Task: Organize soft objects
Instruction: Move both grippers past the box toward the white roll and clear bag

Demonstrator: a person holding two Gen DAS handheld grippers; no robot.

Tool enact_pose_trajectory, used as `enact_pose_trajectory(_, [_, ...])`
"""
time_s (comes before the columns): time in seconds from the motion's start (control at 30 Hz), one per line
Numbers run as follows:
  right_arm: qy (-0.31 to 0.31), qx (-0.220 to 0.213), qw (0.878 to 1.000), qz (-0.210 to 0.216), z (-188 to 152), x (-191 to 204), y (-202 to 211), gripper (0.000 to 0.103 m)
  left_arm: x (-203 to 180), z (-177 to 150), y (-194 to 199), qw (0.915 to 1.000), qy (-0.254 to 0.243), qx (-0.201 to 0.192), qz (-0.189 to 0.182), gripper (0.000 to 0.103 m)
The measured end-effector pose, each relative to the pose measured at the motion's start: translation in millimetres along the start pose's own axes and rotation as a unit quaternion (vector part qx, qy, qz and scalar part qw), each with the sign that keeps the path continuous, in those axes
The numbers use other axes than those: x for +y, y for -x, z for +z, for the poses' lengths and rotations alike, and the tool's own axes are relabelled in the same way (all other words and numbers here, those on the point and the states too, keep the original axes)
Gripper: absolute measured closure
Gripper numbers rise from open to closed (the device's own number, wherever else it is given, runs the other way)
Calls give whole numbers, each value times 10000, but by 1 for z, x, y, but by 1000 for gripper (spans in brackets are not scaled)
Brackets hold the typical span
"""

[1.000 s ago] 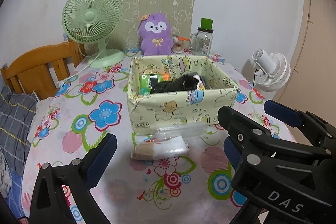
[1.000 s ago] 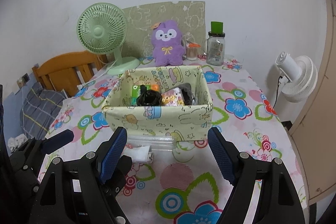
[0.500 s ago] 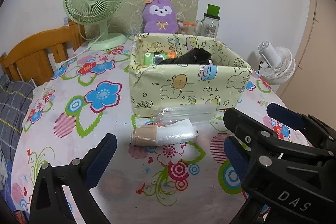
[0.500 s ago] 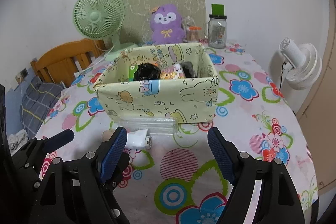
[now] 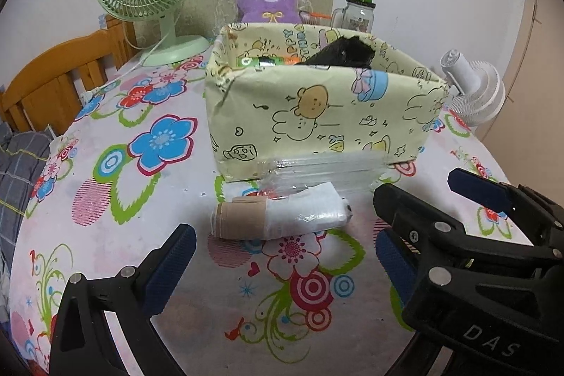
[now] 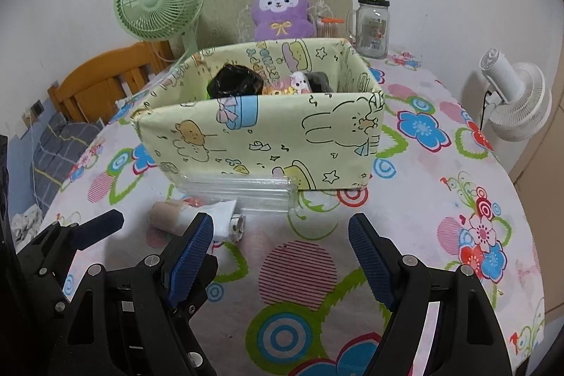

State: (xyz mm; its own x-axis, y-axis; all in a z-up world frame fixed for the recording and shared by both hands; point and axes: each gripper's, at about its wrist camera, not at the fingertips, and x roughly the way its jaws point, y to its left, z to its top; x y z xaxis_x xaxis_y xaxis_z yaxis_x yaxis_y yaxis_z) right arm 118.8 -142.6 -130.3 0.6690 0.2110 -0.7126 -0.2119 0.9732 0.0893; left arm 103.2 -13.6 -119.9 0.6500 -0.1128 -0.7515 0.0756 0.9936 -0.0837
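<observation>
Roll (image 5: pixel 278 212) nearer; both claws lowered, open

**Both grippers open, side by side, pitched downward**

Left gripper (image 5: pixel 282 266): jaws spread wide, nothing between the blue ribbed pads (image 5: pixel 169 270), black frame filling the lower corners of its own view. Seen from the right wrist as a dark body at the lower left, one blue fingertip poking forward.

Right gripper (image 6: pixel 282 266): jaws equally wide apart, empty, pads (image 6: pixel 370 266) facing each other across bare gap. Seen from the left wrist as a black mass at the lower right, close alongside, angled forward and down. No contact between the two.
</observation>
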Motion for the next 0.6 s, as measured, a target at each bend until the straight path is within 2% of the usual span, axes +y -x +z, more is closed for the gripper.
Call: enact_pose_trajectory(0.6, [153,245,9996,27,12,1,-34,21,2,12,-35,9995,-168,273,-35,0])
